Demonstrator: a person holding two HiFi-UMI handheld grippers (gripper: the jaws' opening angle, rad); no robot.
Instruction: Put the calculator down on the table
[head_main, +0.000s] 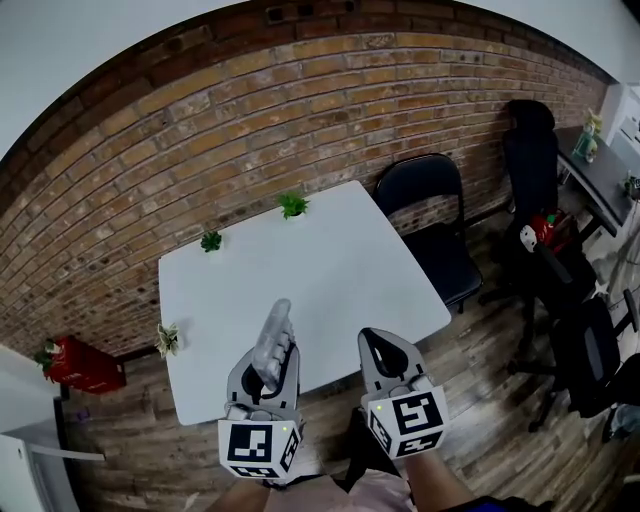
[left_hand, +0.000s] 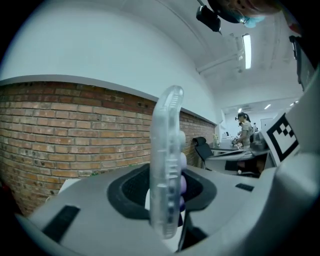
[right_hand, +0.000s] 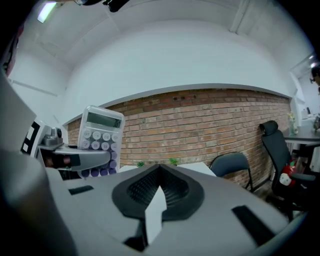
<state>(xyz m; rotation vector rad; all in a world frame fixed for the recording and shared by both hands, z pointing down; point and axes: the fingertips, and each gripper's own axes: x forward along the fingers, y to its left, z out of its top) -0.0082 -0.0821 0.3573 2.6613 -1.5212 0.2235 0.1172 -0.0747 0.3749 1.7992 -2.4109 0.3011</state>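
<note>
Where the brick wall (head_main: 300, 90) fills the background, we note a white desk (head_main: 340, 260) standing just in front of it. To the right of the desk we log a black folding chair (head_main: 432, 215) near its far corner. A black office chair (head_main: 530, 150) stands further right, and a wood-plank floor (head_main: 480, 400) runs underneath.

Both tools hang over the desk's near edge, side by side and apart.

The left tool (head_main: 266, 368) has its pads clamped on the calculator (head_main: 273, 340). We see the calculator held upright and on edge, in the air over the near edge of the desk and clear of its top. From the right tool's camera we read its face: display at the top, pale keys under it, purple keys lowest.

The right tool (head_main: 380, 342) has its pads pressed together at the tips, with nothing between them.

Smallest items: two small potted plants (head_main: 292, 205) sit along the desk's wall edge. A third plant (head_main: 167, 339) sits at the desk's left near corner.
</note>
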